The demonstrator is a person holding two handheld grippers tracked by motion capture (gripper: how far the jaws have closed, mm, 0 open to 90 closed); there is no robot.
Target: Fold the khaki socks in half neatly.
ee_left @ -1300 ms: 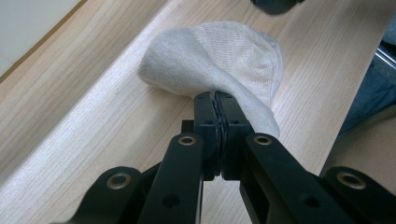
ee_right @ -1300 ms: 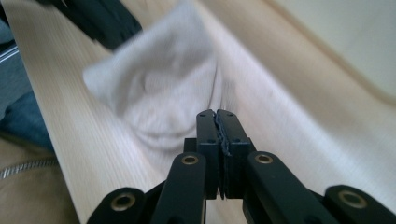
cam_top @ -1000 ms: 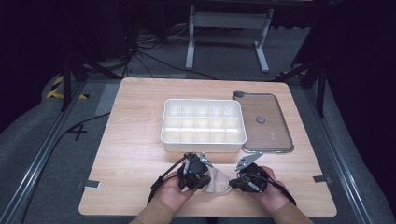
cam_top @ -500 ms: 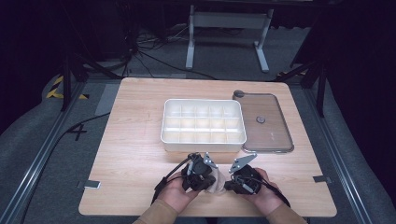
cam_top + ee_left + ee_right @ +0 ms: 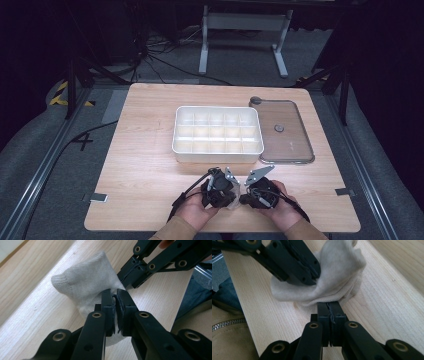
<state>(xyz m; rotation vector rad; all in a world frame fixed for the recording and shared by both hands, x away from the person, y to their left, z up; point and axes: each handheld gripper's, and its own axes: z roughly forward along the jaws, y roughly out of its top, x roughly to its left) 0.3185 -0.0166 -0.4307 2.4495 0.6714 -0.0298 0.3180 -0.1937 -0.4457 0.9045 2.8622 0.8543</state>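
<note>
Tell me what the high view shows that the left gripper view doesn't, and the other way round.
The high view takes in the white divided box, the clear lid beside it, and the person's hands at the near edge of the wooden table. The left gripper view gives the close detail: the knit weave of the pale sock and the left claw pinching a fold of it. Both share the sock, the table, and the left claw meeting the right claw at the sock.

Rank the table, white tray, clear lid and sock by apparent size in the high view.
1. Table.
2. White tray, next largest.
3. Clear lid, somewhat smaller than the tray.
4. Sock, smallest, mostly hidden between the hand-held grippers.
</note>
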